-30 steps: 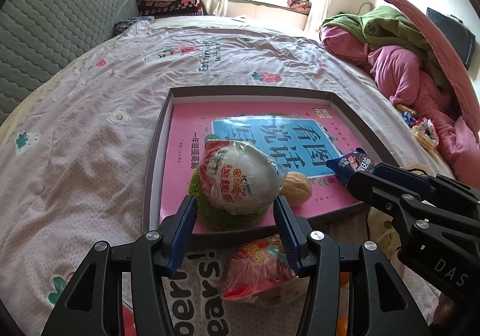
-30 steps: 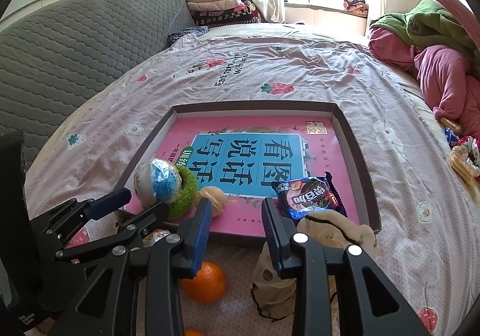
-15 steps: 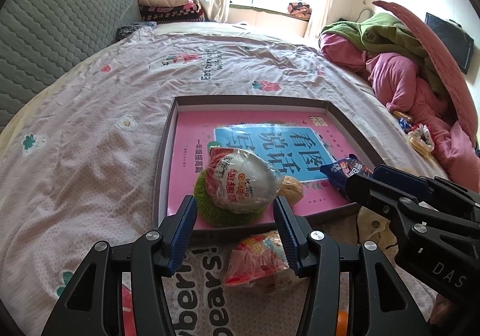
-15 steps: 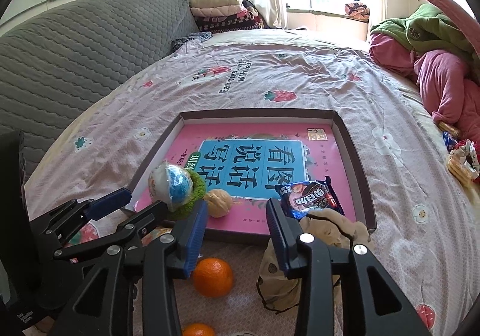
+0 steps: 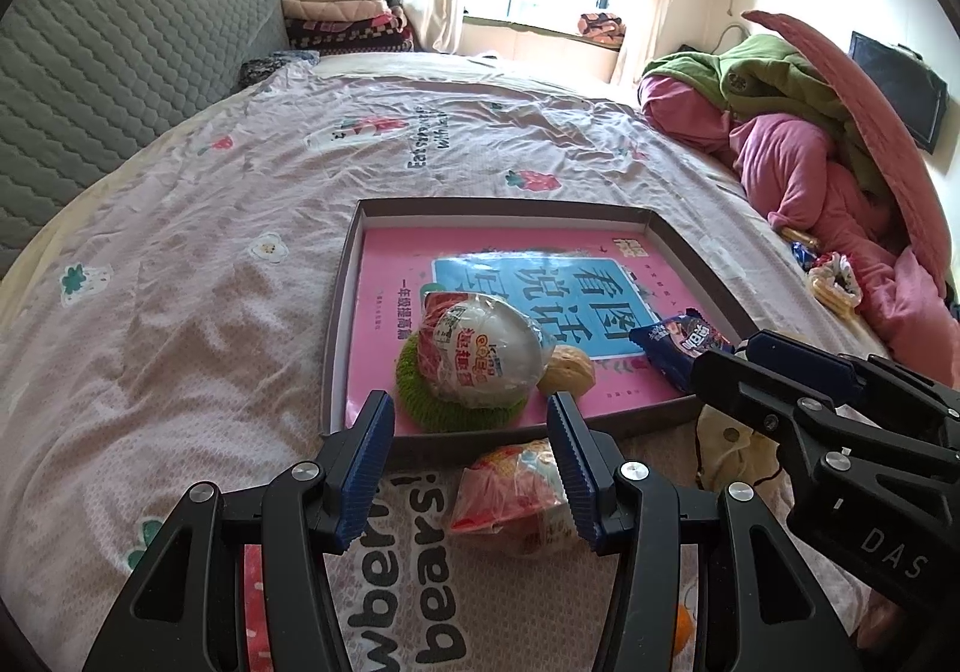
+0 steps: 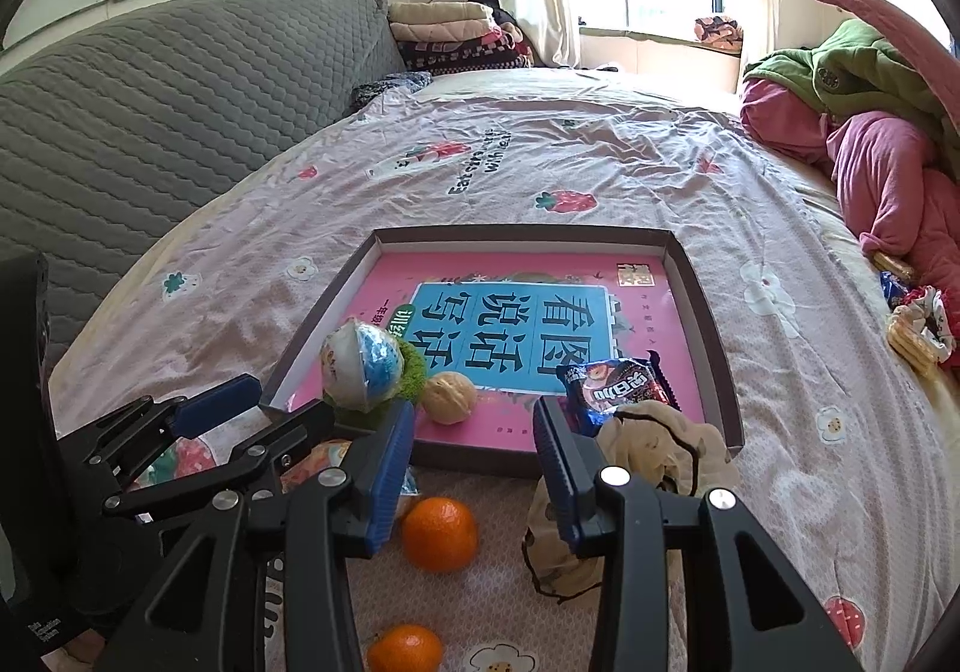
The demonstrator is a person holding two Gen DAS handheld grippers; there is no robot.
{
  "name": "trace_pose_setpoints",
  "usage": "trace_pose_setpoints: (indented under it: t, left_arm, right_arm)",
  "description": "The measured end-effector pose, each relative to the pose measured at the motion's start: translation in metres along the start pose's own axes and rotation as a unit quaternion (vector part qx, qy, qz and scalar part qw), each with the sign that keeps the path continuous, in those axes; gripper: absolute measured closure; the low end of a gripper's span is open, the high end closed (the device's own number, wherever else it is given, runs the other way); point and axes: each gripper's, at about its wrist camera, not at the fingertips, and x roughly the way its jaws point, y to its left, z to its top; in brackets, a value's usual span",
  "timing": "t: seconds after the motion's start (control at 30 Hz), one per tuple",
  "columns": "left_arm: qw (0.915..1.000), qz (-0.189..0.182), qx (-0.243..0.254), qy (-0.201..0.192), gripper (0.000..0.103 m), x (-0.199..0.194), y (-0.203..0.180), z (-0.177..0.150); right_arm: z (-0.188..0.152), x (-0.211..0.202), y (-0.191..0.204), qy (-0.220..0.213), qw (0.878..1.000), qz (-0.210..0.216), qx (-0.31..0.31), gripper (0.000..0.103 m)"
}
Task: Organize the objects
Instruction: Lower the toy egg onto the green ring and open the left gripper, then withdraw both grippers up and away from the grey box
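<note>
A shallow brown tray point(image 5: 345, 276) point(image 6: 708, 336) lined with a pink book lies on the bed. In it sit a wrapped toy egg point(image 5: 483, 351) point(image 6: 360, 366) on a green scrubber point(image 5: 462, 411), a walnut point(image 5: 567, 369) point(image 6: 449, 398) and a dark snack packet point(image 5: 678, 345) point(image 6: 618, 384). My left gripper point(image 5: 471, 438) is open and empty, just short of the tray's near edge. A pink snack bag point(image 5: 513, 489) lies under it. My right gripper point(image 6: 474, 441) is open and empty above an orange point(image 6: 440, 533). A second orange point(image 6: 405, 648) lies nearer.
A beige cloth pouch point(image 6: 636, 486) point(image 5: 729, 453) lies against the tray's near right corner. Pink and green bedding point(image 5: 798, 144) is piled at the right, with small snacks point(image 6: 918, 324) beside it. A grey headboard point(image 6: 150, 132) runs along the left.
Both grippers have drawn back and up from the tray, so more of the bed and the oranges show. Both stay open and empty. The objects in the tray have not moved.
</note>
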Motion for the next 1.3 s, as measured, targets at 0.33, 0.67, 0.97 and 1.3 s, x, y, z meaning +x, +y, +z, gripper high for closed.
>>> trace_pose_setpoints:
  t: [0.33,0.67,0.97,1.3]
  left_arm:
    - [0.9999,0.000,-0.003,-0.012,0.048,-0.015,0.001,-0.004]
    - [0.9998,0.000,-0.002,-0.020,0.048,-0.030,-0.004,-0.013]
    - [0.9997,0.000,0.006,-0.022,0.048,-0.041,-0.013,-0.022]
    - [0.9995,0.001,0.014,-0.029,0.048,-0.054,-0.019,-0.029]
  right_arm:
    - [-0.004,-0.013,0.002,-0.014,1.000,0.003,-0.003,0.057]
    - [-0.015,-0.026,-0.003,-0.024,1.000,0.001,0.002,0.056]
    - [-0.026,-0.037,-0.007,-0.030,1.000,0.000,0.007,0.055]
    - [-0.033,-0.049,-0.013,-0.036,0.999,-0.004,0.013,0.055]
